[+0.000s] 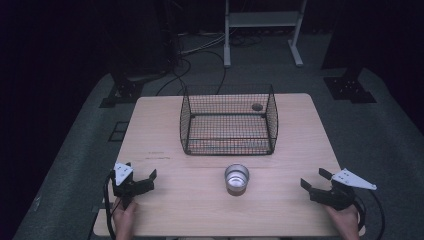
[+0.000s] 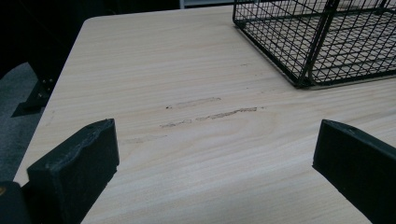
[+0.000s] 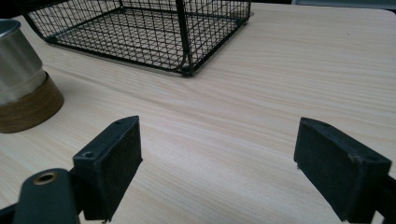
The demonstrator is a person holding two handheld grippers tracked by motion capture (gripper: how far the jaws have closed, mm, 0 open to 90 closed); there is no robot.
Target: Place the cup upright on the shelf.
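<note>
I hold two grippers, one in each hand, low in the high view. My left gripper (image 1: 141, 177) sits at the lower left of the frame. Its two black jaws are spread wide apart and hold nothing. In the left gripper view, bare wood shows between them. My right gripper (image 1: 315, 179) sits at the lower right. Its two jaws are spread wide too, with nothing between them and nothing touching them.

Both grippers rest over the near part of one light wooden table (image 1: 290, 135). My left hand (image 1: 125, 217) and my right hand (image 1: 346, 220) come in from the bottom edge.

Between the grippers, a bit farther up, stands one shiny metal cup (image 1: 236, 178). It is upright and well apart from both grippers. In the right gripper view the cup (image 3: 21, 77) is at the left edge, and it has a brown band around its bottom.

Past the cup, in the middle of the frame, sits one black wire basket (image 1: 228, 121). It is near the cup but not touching it. One small dark round thing (image 1: 257, 106) shows at its far right corner. I cannot tell what it is.
</note>
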